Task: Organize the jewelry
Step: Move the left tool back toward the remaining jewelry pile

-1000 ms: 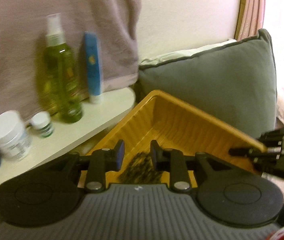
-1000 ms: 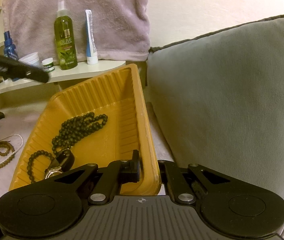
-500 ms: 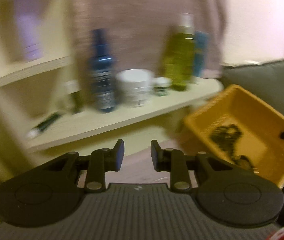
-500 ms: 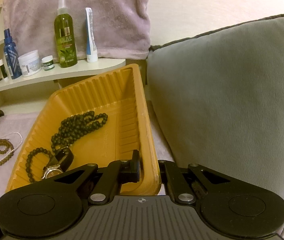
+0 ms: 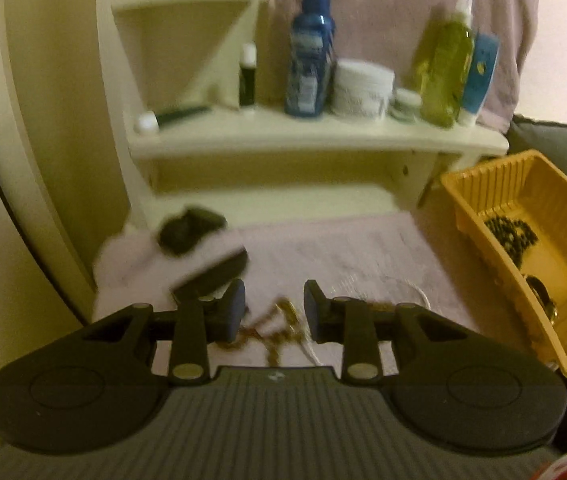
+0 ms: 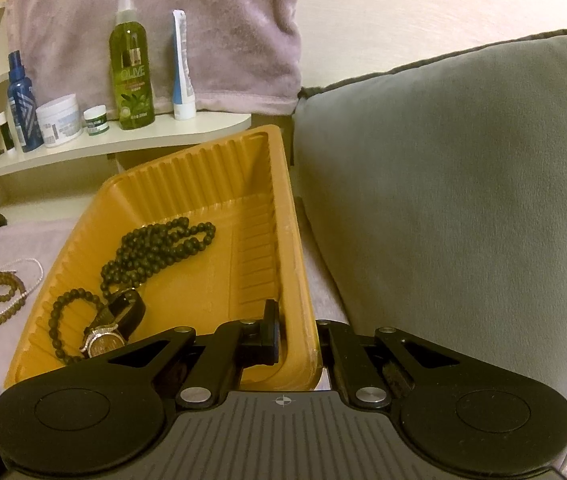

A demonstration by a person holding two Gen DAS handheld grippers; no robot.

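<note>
My left gripper [image 5: 274,312] hangs part open, empty, over the brown bead strands [image 5: 279,330] and thin white chain [image 5: 415,294] on the pink cloth [image 5: 343,248]. Risk: strands overlap, so a pinch w/ jaws this narrow could snag two or drag the chain. My right gripper [image 6: 299,338] is clamped on the yellow tray [image 6: 295,248] wall; if it slips, the tray tips. In the tray: dark bead necklace [image 6: 155,248], watch [image 6: 103,338]. Beyond, bottles on the shelf [image 6: 131,146].

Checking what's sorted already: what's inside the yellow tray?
Inside the yellow tray: a dark bead necklace and a wristwatch. The right gripper hides the near corner.
</note>
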